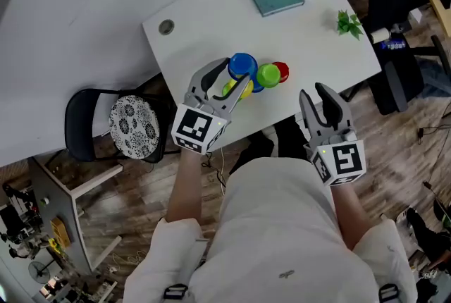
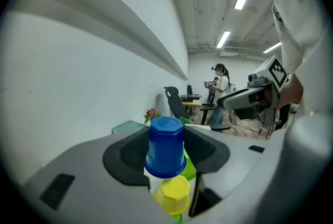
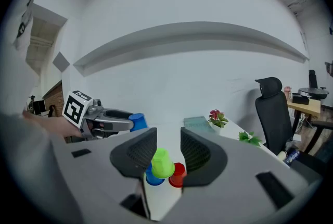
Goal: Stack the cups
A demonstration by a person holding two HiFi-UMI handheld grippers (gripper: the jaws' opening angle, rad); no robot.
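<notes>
We are clamping the left gripper on an upturned blue cup and holding it in the air over the yellow cup, near the front edge of the desk. Just beside these, a green cup is sitting upturned on a second blue cup, with a red cup right next to that pair. We are holding the right gripper off the desk's front edge, its jaws standing apart with nothing between them.

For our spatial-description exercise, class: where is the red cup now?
Head view: the red cup stands on the white table at the right end of the cups, beside the green cup.
</notes>
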